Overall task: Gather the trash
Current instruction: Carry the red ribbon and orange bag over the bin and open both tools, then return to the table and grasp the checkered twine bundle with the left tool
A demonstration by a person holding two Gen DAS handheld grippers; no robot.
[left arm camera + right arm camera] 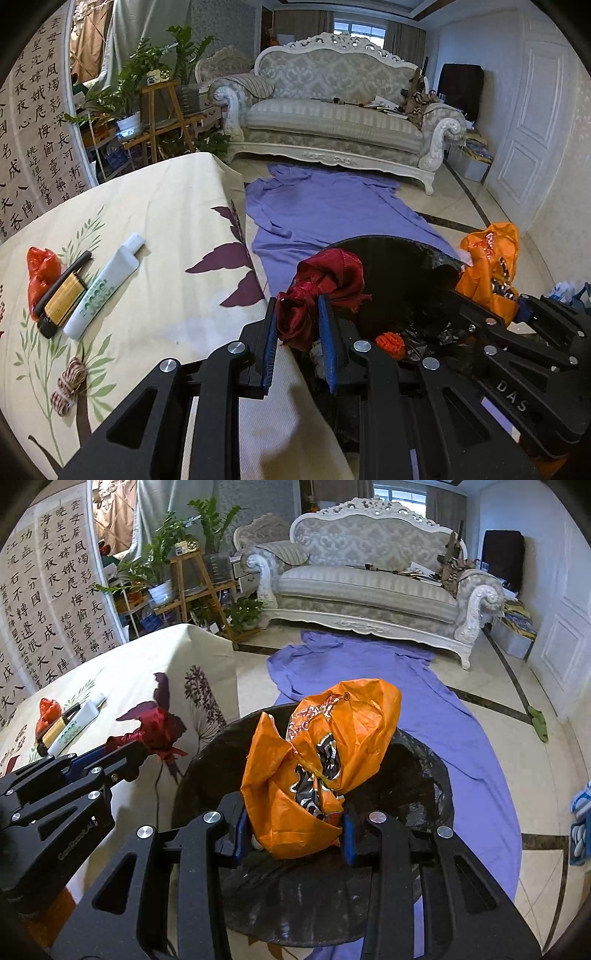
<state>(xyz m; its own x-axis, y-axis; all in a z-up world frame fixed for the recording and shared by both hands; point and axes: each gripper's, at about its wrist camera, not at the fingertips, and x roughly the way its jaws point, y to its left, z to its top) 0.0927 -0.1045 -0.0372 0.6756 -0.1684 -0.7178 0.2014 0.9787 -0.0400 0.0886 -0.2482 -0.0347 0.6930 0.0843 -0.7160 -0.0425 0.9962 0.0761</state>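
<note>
Above the black-lined trash bin (424, 775), my left gripper (299, 325) clamps crumpled dark-red fabric (325, 280); my right gripper (295, 834) pinches a crinkled orange plastic bag (325, 753).

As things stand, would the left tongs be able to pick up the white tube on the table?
Probably not right away: the left tongs are shut on the red wrapper beside the bin. The white tube lies unobstructed on the table, reachable once they let go.

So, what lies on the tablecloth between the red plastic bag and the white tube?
In the left wrist view, a black rod and a gold and black flat pack lie between the red plastic bag and the white tube.
</note>
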